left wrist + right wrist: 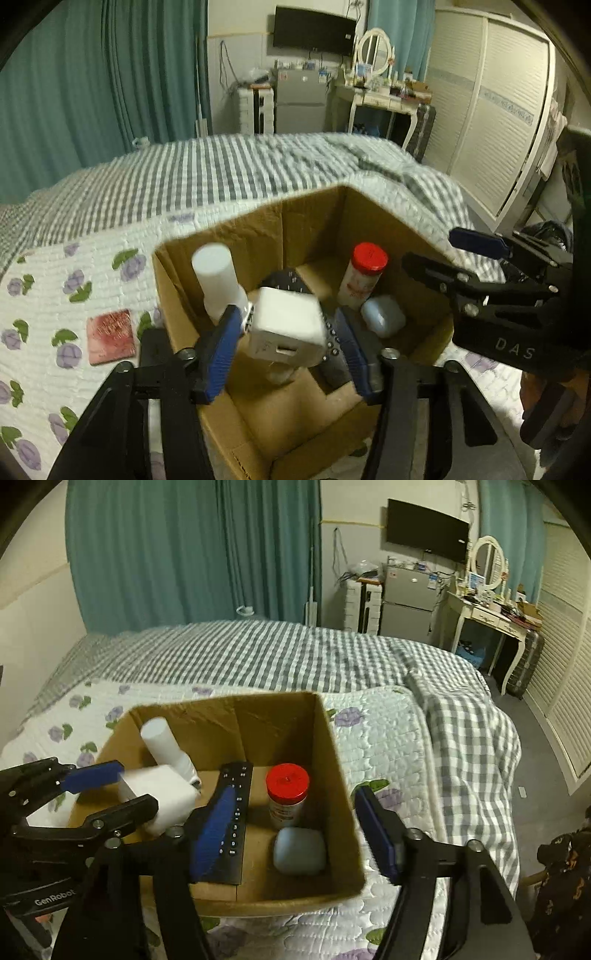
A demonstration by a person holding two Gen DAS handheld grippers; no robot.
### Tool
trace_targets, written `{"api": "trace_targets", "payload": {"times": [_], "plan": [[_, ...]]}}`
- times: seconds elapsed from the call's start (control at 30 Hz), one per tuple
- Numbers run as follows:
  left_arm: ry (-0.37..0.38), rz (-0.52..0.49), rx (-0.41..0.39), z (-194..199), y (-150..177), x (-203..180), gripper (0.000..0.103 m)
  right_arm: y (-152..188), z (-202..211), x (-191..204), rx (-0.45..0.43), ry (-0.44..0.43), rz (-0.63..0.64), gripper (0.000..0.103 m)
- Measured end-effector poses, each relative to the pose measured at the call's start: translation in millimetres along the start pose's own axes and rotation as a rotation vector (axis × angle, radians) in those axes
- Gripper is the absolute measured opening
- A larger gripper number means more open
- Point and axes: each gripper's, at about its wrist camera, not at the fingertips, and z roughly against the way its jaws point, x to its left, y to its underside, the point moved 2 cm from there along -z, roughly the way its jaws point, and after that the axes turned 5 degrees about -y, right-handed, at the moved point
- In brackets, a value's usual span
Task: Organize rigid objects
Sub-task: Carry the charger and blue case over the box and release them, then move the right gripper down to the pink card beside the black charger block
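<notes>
An open cardboard box [258,229] [343,801] stands on the bed. In it are a white cylinder bottle [216,280] [162,742], a red-capped jar [364,275] [287,794], a pale blue case [382,315] [299,851] and a black remote [236,827]. A white charger cube [286,330] [162,797] is between the fingers of my left gripper [286,350] [107,790], above the box; the jaws look open around it. My right gripper [295,838] [439,251] is open and empty over the box's right side.
A small pink-red card [110,336] lies on the floral quilt [55,295] left of the box. The checked blanket [258,653] covers the far bed. A wardrobe [491,110], dresser [487,609] and fridge [406,602] stand beyond.
</notes>
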Motion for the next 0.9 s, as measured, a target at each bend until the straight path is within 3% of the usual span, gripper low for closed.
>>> {"api": "trace_targets", "payload": {"times": [0.03, 0.23, 0.47, 0.77, 0.9], "plan": [[-0.008, -0.002, -0.014, 5.5, -3.0, 0.9, 0.063, -0.9, 4.3, -0.6, -0.010, 0.010, -0.004, 0.080], [-0.062, 0.034, -0.083, 46.4, -20.0, 31.0, 0.067, -13.6, 37.7, 14.1, -0.059, 0.053, 0.006, 0.089], [-0.189, 0.097, -0.127, 86.2, -19.0, 103.2, 0.073, -31.8, 64.9, 72.0, -0.099, 0.021, 0.054, 0.095], [-0.326, 0.171, -0.094, 95.2, 14.2, 210.5, 0.073, -30.4, 37.5, 199.1, -0.069, -0.133, 0.142, 0.096], [-0.363, 0.208, -0.056, 77.7, 39.3, 251.2, 0.073, -11.4, 2.1, 251.6, 0.012, -0.255, 0.191, 0.096]]}}
